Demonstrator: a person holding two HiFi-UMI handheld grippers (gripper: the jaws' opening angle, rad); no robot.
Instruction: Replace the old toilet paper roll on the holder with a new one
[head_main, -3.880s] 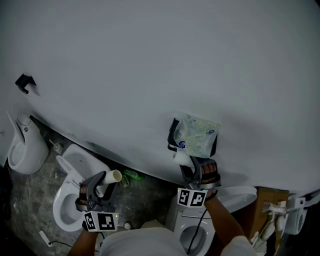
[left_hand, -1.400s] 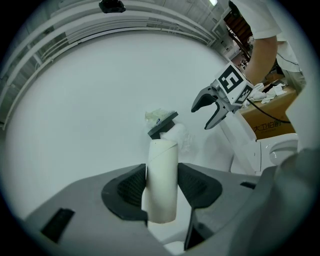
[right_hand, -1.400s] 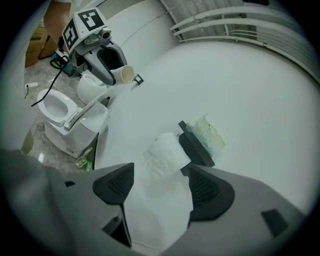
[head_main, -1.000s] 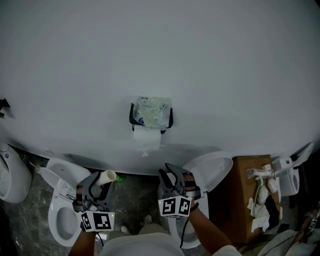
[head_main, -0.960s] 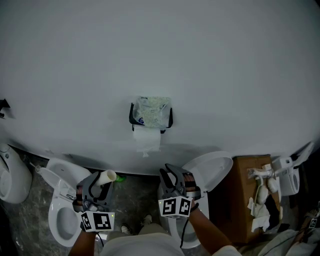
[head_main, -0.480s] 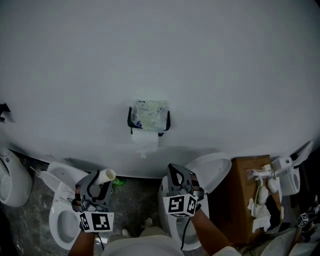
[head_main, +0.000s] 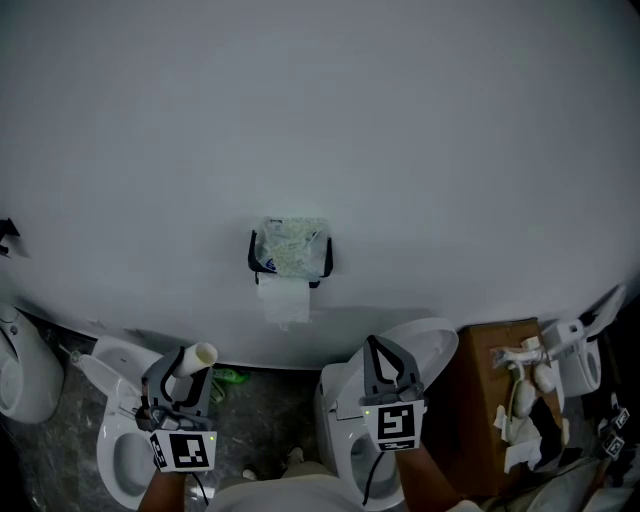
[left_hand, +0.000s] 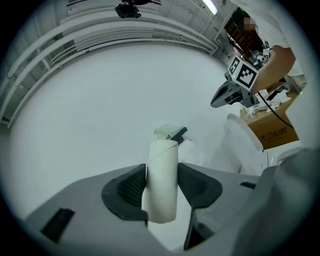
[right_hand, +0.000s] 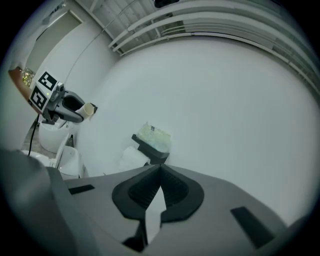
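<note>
Gripping a bare cardboard tube (left_hand: 162, 180) upright between its two pads, the left gripper (head_main: 183, 372) hangs low before a pale wall (head_main: 420, 140), above an open toilet (head_main: 112, 462). The right gripper (head_main: 380, 352) rises beside it over a second toilet (head_main: 432, 350); its jaws have just been closing and now press together with nothing between them. Both tools stand well apart from the black holder (head_main: 252, 264) fixed to the wall, where a white paper roll (head_main: 283, 297) sits with a loose sheet trailing down. A greenish packet (head_main: 290, 243) rests on top of the holder. A brown cardboard box (head_main: 488, 400) stands at the right.
</note>
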